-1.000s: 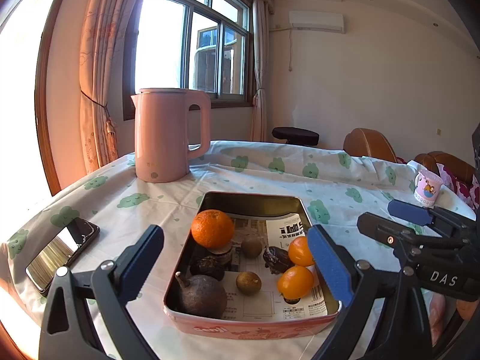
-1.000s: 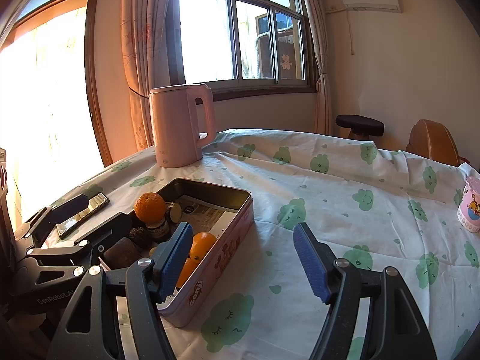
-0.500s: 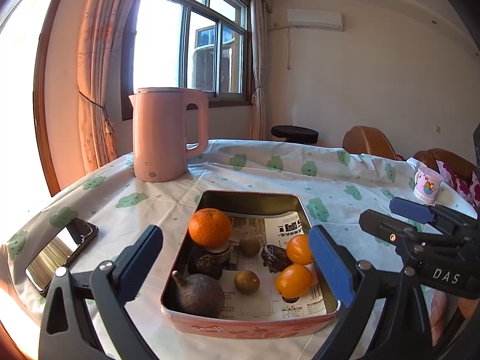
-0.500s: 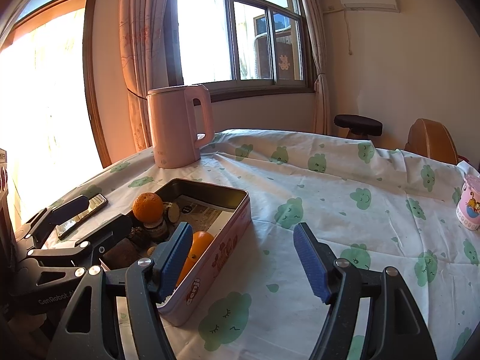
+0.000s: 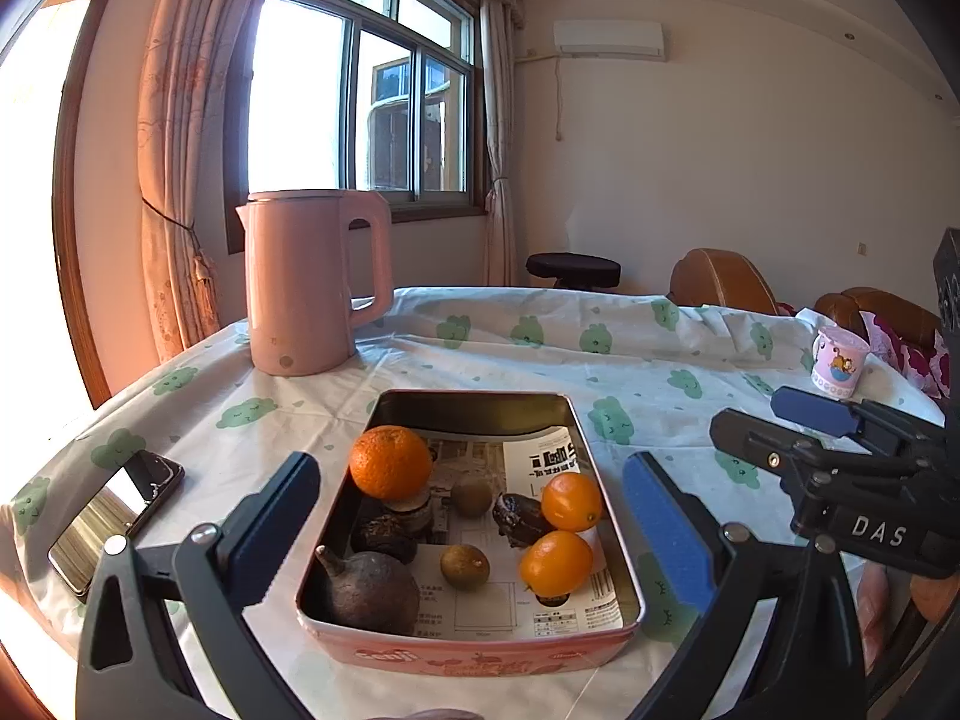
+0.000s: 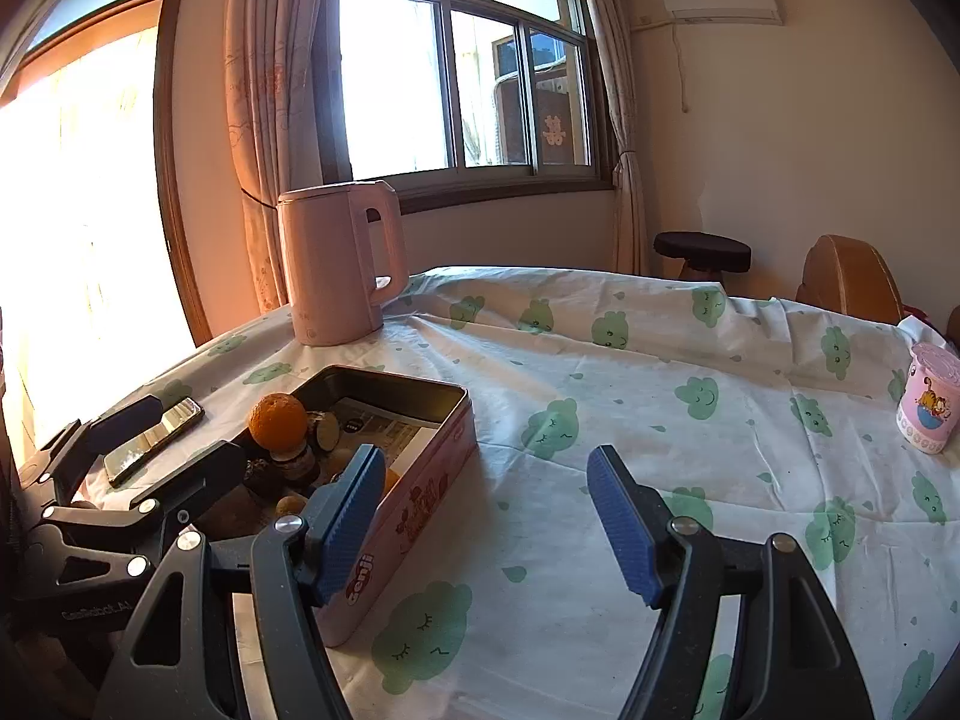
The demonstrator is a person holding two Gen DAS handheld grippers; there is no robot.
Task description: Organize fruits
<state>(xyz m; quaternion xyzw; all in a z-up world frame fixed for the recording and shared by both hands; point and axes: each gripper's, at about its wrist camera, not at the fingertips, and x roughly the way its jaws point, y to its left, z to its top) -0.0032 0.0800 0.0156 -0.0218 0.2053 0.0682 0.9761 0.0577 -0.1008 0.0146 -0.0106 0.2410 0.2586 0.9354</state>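
Both tongs, left and right, gape empty; the fruit tin sits ahead of the left, which probably next picks one fruit.

Tablecloth: white, green cloud print with faces. Kettle: plain pale pink. Tin: pink outside with red graphics, dark metal inside, lined with black-and-white newsprint. Fruit: big orange, two small orange ones, dark brown pieces. Cup: pink, cartoon print. Gripper pads: blue on black frames.
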